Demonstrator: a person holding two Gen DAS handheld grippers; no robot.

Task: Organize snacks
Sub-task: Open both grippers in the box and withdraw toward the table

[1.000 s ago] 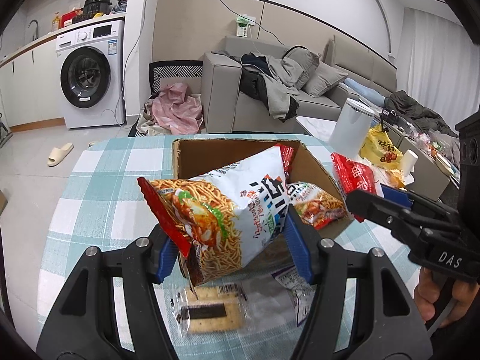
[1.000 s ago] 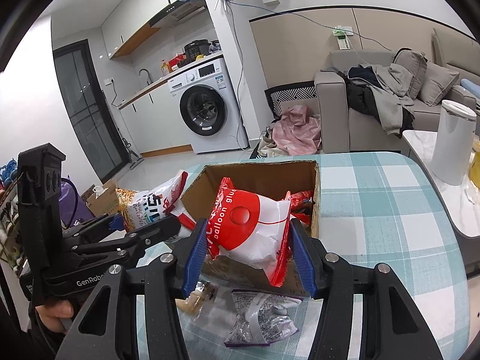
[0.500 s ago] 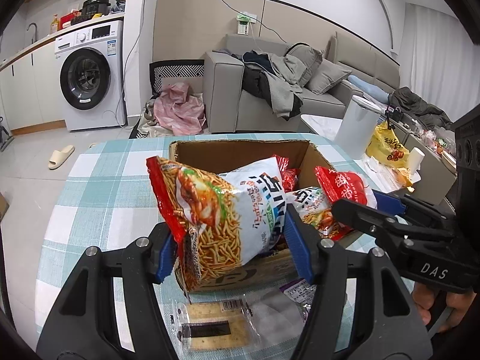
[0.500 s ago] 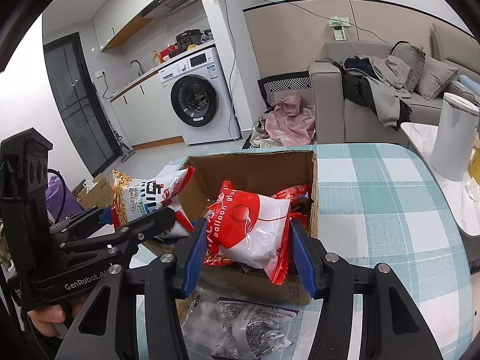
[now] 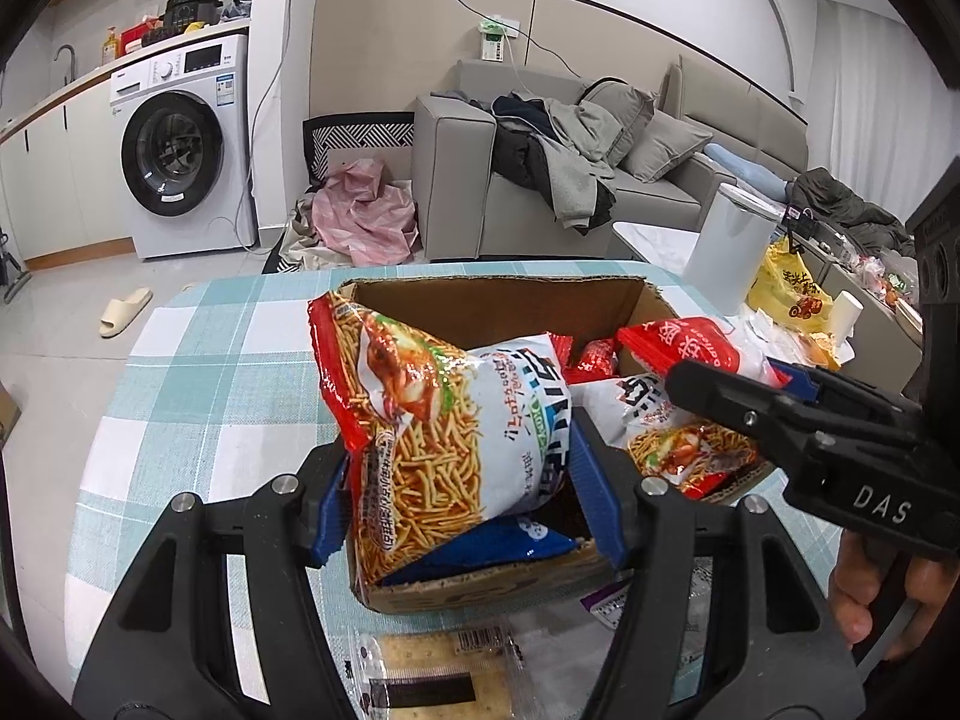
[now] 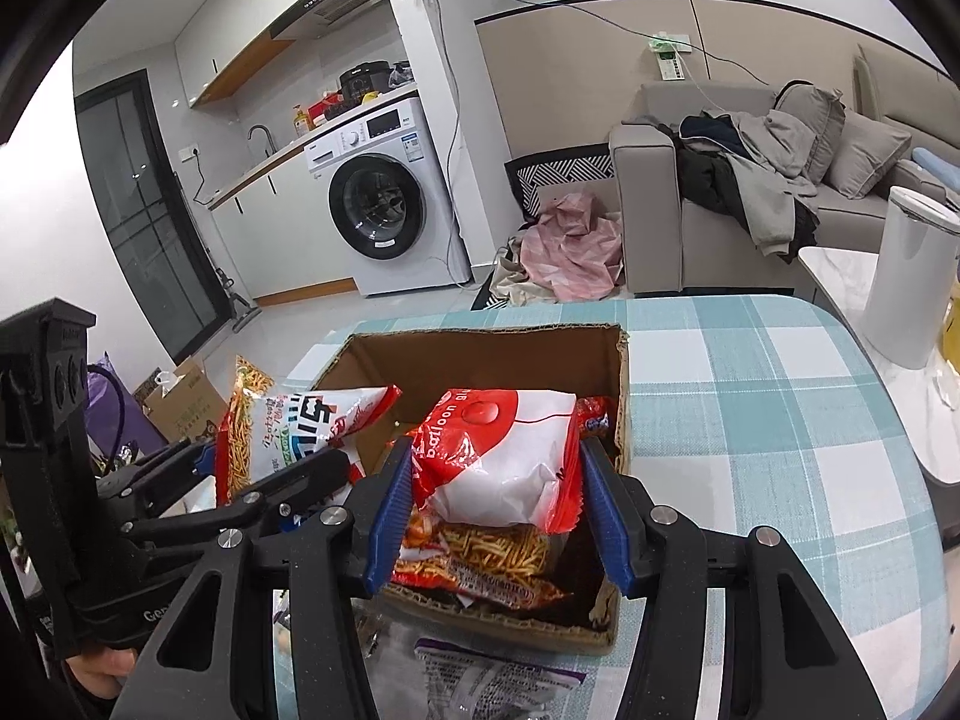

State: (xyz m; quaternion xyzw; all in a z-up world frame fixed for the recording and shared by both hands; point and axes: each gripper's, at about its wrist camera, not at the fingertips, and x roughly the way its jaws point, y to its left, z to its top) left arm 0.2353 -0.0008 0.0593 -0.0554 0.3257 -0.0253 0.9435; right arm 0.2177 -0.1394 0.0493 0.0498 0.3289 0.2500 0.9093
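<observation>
An open cardboard box [image 5: 492,294] [image 6: 480,354] stands on the checked table. My left gripper [image 5: 462,498] is shut on a noodle-snack bag [image 5: 444,420] and holds it over the box's near left part. My right gripper [image 6: 495,516] is shut on a red and white balloon-gum bag [image 6: 504,456] and holds it over the box's near right part. Each gripper shows in the other's view, the left gripper [image 6: 270,468] and the right gripper [image 5: 720,384]. Inside the box lie another noodle bag [image 6: 480,558], a blue packet [image 5: 480,546] and small red packets [image 5: 594,354].
A cracker pack [image 5: 438,678] and a clear purple-labelled packet [image 6: 486,678] lie on the table [image 6: 750,396] in front of the box. A white bin [image 6: 906,276] and a yellow bag [image 5: 792,288] stand off to the right. A sofa and a washing machine are behind.
Both grippers have moved forward and lower with their bags, which now hang over the open box rather than in front of it. The box looks nearer and larger in both views.
</observation>
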